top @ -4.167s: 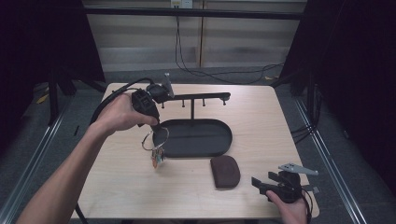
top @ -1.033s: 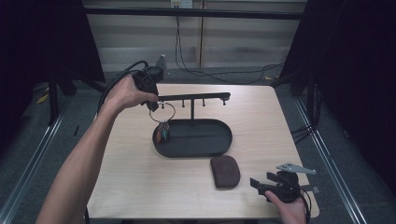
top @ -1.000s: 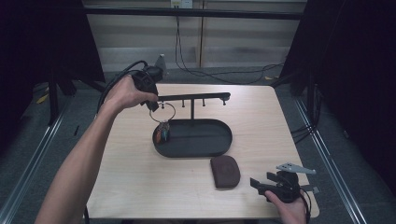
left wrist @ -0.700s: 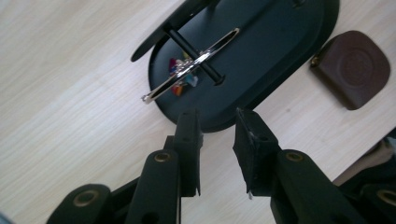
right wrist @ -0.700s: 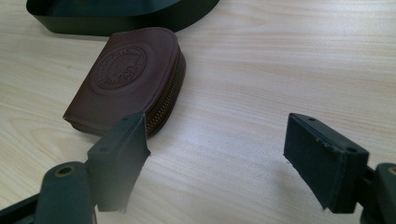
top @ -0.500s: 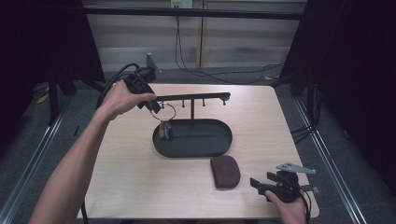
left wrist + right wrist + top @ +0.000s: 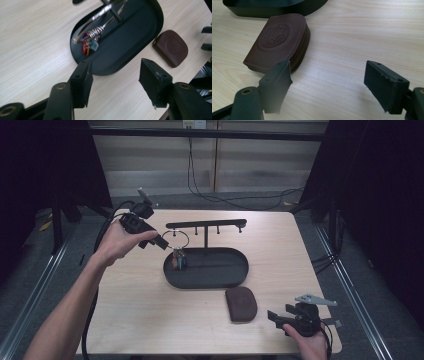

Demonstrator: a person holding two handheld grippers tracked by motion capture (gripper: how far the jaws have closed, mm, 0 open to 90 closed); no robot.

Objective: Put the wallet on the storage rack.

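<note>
Hanging from the rack's (image 7: 206,225) end peg at nine o'clock, the key ring (image 7: 176,240) now dangles its charms (image 7: 90,44) over the black tray (image 7: 235,275). Left gripper (image 7: 159,241) jaws have just been opening, nothing between them, and have drawn back toward nine o'clock: release looks complete. Right gripper (image 7: 274,316) rests open at five o'clock beside the brown pouch (image 7: 241,303).
</note>
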